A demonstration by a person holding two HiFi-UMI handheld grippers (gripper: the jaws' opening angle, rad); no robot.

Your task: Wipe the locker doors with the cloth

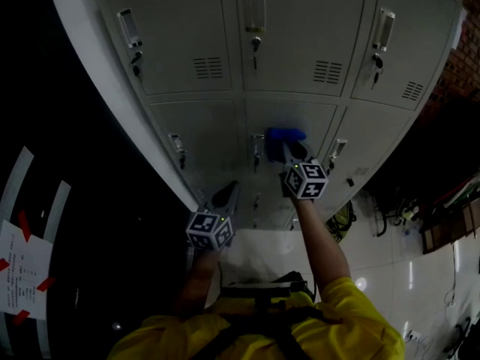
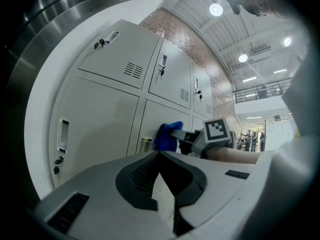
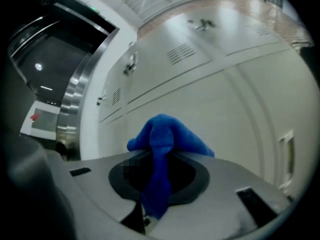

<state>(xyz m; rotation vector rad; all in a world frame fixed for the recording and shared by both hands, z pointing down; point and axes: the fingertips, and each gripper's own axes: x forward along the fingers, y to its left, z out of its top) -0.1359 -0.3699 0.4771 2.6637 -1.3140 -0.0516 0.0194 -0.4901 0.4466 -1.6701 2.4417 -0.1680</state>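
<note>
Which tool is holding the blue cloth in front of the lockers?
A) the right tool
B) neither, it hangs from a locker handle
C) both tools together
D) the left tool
A: the blue cloth is pinched between the jaws of the right tool, held up at a locker door, while the left tool is closed with nothing in it.

Your cloth (image 1: 286, 134): blue, bunched, at frame centre, against the middle of the grey, shut locker doors (image 1: 304, 36).
</note>
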